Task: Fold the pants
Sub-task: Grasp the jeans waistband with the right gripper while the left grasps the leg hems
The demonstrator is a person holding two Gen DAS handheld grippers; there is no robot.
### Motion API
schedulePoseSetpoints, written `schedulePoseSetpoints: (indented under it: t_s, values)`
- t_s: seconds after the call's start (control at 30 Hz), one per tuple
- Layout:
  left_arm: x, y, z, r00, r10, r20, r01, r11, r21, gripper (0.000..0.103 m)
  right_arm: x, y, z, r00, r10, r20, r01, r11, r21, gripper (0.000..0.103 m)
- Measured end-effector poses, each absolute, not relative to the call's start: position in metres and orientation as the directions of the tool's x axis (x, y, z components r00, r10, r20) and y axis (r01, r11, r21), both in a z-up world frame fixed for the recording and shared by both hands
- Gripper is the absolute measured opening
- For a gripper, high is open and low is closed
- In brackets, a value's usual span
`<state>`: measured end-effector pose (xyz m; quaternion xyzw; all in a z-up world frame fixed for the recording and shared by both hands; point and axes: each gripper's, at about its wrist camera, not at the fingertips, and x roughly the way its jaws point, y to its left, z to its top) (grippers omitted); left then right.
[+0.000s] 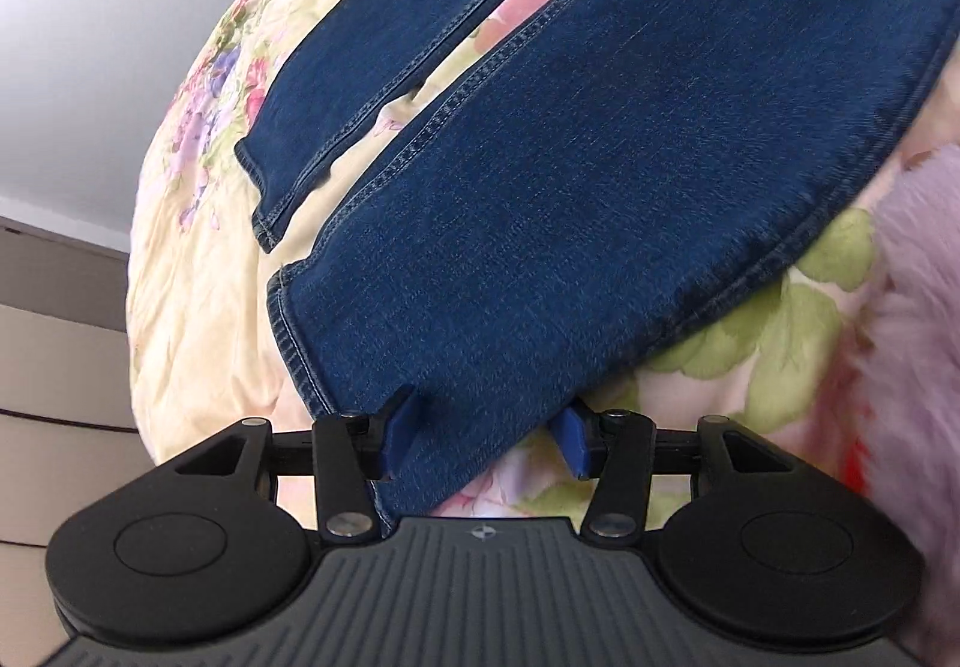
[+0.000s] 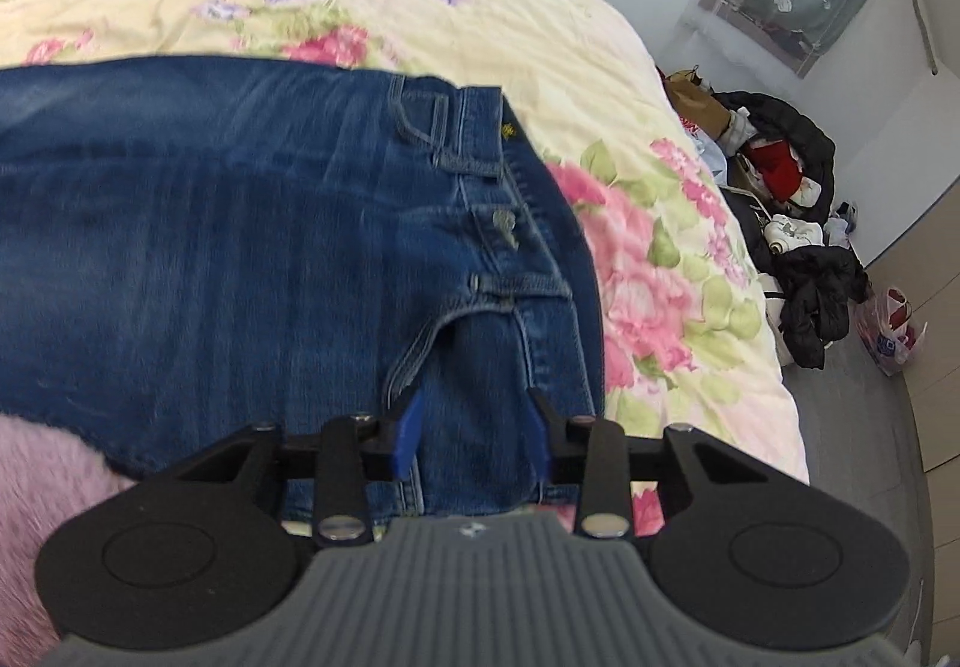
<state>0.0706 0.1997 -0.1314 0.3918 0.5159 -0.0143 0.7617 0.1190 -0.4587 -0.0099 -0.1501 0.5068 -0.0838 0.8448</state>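
Pants point(image 1: 570, 175) lie flat on the bedspread point(image 1: 198, 247), legs apart with a strip of bedspread between them. Left wrist view: left gripper point(image 1: 483, 436) sits at the hem end of the nearer leg, one finger on each side of the hem corner, the far leg beyond and to the left. Fuzzy blanket point(image 1: 912, 307) just right of that leg. Right wrist view: right gripper point(image 2: 474, 436) at the waist end, fingers straddling the near waistband corner by the pocket. Clothes pile point(image 2: 786, 223) on the floor right of the bed, bag point(image 2: 891, 331) beside it.
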Motion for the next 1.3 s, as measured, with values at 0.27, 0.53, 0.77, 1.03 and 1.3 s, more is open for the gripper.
schedulePoseSetpoints:
  t_s: [0.27, 0.53, 0.77, 1.03, 1.3]
  values:
    - [0.079, 0.206, -0.088, 0.508, 0.333, -0.794, 0.23, 0.836, 0.498, 0.009, 0.096, -0.467, -0.013, 0.496, -0.271, -0.825, -0.097, 0.927, -0.363, 0.03]
    - [0.096, 0.191, -0.038, 0.592, 0.385, -0.708, 0.049, 0.859, 0.509, 0.005, 0.078, -0.452, -0.044, 0.477, -0.238, -0.846, -0.295, 0.863, -0.409, 0.028]
    - [0.102, 0.191, -0.007, 0.6, 0.393, -0.697, -0.025, 0.88, 0.475, 0.005, 0.068, -0.451, -0.088, 0.489, -0.265, -0.831, -0.343, 0.817, -0.463, 0.04]
    - [0.104, 0.195, 0.001, 0.579, 0.389, -0.717, -0.088, 0.904, 0.419, 0.005, 0.064, -0.436, -0.109, 0.613, -0.289, -0.735, -0.318, 0.762, -0.564, 0.047]
    - [0.097, 0.202, 0.002, 0.596, 0.385, -0.704, -0.155, 0.916, 0.37, 0.004, 0.039, -0.425, -0.081, 0.744, -0.276, -0.608, -0.22, 0.759, -0.613, 0.024]
